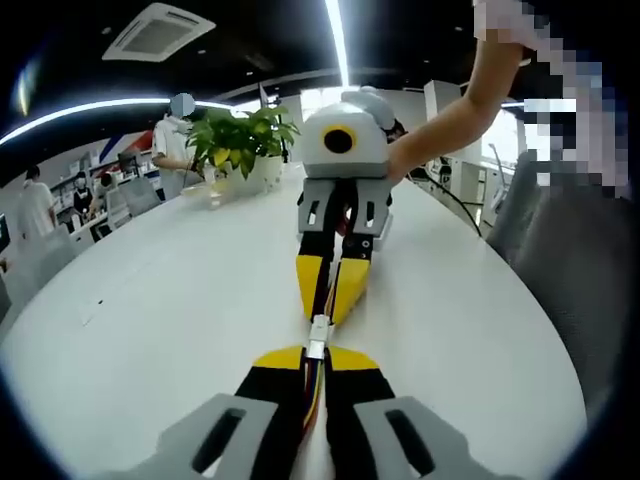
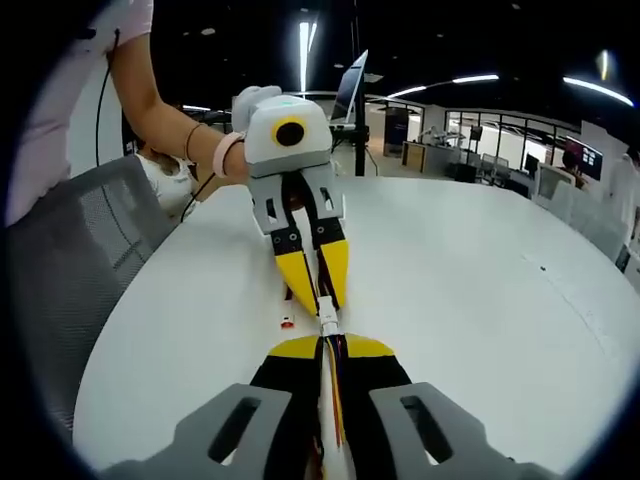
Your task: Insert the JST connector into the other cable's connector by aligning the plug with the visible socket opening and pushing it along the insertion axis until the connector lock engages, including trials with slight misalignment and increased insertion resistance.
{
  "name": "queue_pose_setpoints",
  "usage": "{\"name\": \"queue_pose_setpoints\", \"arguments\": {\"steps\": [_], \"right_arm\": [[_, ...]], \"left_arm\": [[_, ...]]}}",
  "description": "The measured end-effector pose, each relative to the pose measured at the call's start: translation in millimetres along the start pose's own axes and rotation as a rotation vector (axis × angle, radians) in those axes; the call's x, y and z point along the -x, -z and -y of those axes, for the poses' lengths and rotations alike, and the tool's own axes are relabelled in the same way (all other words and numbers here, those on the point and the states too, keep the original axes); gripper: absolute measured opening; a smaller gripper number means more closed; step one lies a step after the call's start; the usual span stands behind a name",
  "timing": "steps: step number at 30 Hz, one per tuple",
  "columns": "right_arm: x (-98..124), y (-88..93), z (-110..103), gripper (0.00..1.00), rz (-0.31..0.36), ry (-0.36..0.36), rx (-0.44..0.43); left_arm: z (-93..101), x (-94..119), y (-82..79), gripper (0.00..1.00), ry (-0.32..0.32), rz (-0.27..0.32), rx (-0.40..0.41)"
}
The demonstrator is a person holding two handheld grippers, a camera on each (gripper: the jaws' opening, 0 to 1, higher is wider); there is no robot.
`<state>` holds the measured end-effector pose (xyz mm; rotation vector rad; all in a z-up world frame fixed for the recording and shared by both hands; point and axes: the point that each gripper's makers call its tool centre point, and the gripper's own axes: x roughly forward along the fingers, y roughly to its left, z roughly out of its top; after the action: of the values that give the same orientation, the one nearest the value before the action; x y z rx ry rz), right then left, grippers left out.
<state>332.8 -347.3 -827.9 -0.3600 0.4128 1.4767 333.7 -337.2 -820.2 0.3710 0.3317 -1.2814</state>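
Two hand-held claws meet tip to tip above a large white desk (image 1: 150, 300), each clenched on its own cable. In the left gripper view, the left claw (image 1: 315, 362) rises from the near edge, its yellow-tipped black jaws closed on a bundle of coloured wires (image 1: 313, 395) that ends in a small white connector (image 1: 318, 335). Facing it from the far side, the right claw (image 1: 334, 290) is closed on dark wires that run down to the same joint; the two connector halves touch, but whether the lock has engaged cannot be told. A person's bare forearm (image 1: 460, 110) reaches to that claw from the far right.

In the right gripper view the arrangement is mirrored: the right claw (image 2: 328, 352) holds its dark and yellow wires (image 2: 333, 390) near the bottom, the white connector (image 2: 327, 318) sits just beyond its tips, and the left claw (image 2: 312, 278) grips from the far side. A small red and white piece (image 2: 287, 322) lies on the desk just left of the joint. A grey mesh chair (image 2: 60, 270) stands at the left desk edge.

Far left in the left gripper view, a potted green plant (image 1: 240, 140) stands on the desk. No brand, label or writing is legible on either claw or the connector.
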Motion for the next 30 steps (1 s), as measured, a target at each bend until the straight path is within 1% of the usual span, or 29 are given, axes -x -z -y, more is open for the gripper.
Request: {"name": "queue_pose_setpoints", "arguments": {"steps": [3, 5, 7, 9, 12, 15, 18, 22, 25, 28, 30], "right_arm": [[-1, -0.3, -3, 0.03, 0.013, -0.014, 0.002], [-2, 1.5, -3, 0.03, 0.011, -0.020, 0.005], [-1, -0.2, -4, 0.03, 0.028, -0.029, 0.000], [0, -0.1, -2, 0.03, 0.037, -0.026, -0.002], [0, -3.5, 1, 0.03, 0.069, -0.023, -0.015], [-2, -6.3, 3, 0.03, 0.096, -0.039, -0.029], [-4, -11.3, 1, 0.03, 0.128, -0.046, -0.050], [-8, -10.0, 3, 0.03, 0.129, -0.048, -0.047], [-10, -4.9, 5, 0.03, 0.131, -0.056, -0.060], [-13, -0.5, 6, 0.03, 0.120, -0.049, -0.054], [-13, 1.1, 7, 0.03, 0.125, -0.048, -0.056]], "left_arm": [[2.5, 0, -1.3, 0.00, 0.017, 0.005, -0.002], [4.5, 1, -1.1, 0.00, 0.030, 0.002, -0.003], [5.4, 1, -2.4, 0.00, 0.040, 0.013, 0.010], [4.3, 2, -2.9, 0.00, 0.039, 0.019, 0.018], [0.3, 2, -4.5, 0.00, 0.035, 0.032, 0.023], [-3.3, 3, -4.2, 0.00, 0.040, 0.046, 0.037], [-7.8, 3, -1.9, 0.00, 0.044, 0.072, 0.077], [-9.0, 1, 1.1, 0.00, 0.049, 0.081, 0.095], [-9.3, -3, 4.2, 0.00, 0.055, 0.084, 0.107], [-10.8, -8, 8.6, 0.00, 0.047, 0.077, 0.125], [-12.7, -8, 10.3, 0.00, 0.045, 0.080, 0.127]]}}
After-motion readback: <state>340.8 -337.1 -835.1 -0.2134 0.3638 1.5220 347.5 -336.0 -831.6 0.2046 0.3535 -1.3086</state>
